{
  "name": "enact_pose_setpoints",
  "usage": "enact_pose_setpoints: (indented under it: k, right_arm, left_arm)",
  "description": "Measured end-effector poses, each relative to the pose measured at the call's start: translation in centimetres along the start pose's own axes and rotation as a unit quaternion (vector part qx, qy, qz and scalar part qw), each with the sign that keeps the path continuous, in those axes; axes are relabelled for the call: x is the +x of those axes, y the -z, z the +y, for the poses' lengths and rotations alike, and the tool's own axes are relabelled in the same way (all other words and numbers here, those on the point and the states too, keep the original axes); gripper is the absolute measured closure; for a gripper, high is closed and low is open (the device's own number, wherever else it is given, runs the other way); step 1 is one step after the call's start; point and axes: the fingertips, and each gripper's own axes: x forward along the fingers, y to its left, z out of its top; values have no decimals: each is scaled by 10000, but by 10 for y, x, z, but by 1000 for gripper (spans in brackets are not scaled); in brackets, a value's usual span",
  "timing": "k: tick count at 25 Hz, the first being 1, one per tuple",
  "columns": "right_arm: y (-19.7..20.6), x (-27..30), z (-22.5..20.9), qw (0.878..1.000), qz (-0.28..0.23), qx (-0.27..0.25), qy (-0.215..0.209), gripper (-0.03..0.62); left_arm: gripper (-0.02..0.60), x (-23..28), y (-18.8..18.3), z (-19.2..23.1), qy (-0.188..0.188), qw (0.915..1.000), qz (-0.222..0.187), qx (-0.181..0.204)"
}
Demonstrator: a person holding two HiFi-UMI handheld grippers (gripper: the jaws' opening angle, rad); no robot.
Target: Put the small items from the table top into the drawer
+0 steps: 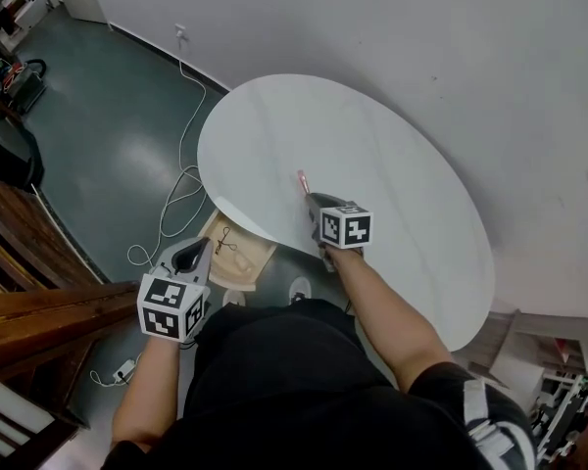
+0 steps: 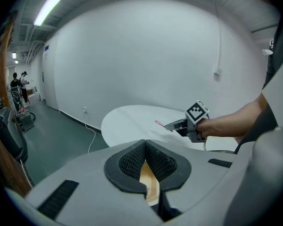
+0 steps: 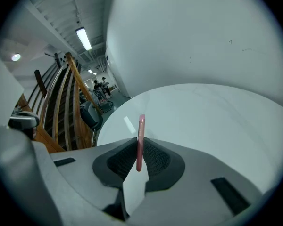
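Note:
My right gripper (image 1: 312,198) is shut on a thin pink stick (image 1: 303,180) and holds it just above the round white table (image 1: 392,155), near the table's front edge. In the right gripper view the stick (image 3: 140,142) stands upright between the pads, its tip poking out past them. Below the table's edge an open wooden drawer (image 1: 243,258) shows, with a small dark thing lying in it. My left gripper (image 1: 191,253) hangs beside the drawer with its pads together and nothing held. Through them a strip of the drawer's wood (image 2: 150,185) shows.
A white cable (image 1: 181,179) snakes across the green floor left of the table, and a power strip (image 1: 124,369) lies near my left arm. Wooden rails (image 1: 39,302) stand at the far left. The white wall runs behind the table.

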Motion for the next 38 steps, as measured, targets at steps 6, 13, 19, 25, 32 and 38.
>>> enact_pose_setpoints:
  k: [6, 13, 19, 25, 32, 38]
  right_arm:
    - [19, -7, 33, 9999, 36, -34, -92, 553]
    - [40, -2, 81, 9992, 149, -49, -358, 553]
    - [57, 8, 137, 9953, 348, -452, -778, 553]
    - [91, 29, 179, 9821, 878, -1212, -1146, 553]
    - [139, 71, 180, 9723, 1543, -1401, -1058, 553]
    - [176, 113, 157, 9643, 2096, -1499, -618, 553]
  left_arm:
    - [566, 0, 10, 8, 224, 9997, 90, 28]
    - [566, 0, 21, 21, 388, 9991, 183, 35]
    - [566, -6, 38, 37, 379, 9989, 288, -48]
    - [566, -14, 46, 45, 291, 9990, 255, -216]
    - [566, -18, 62, 53, 137, 9984, 339, -437]
    - [566, -24, 72, 48, 136, 9977, 446, -488]
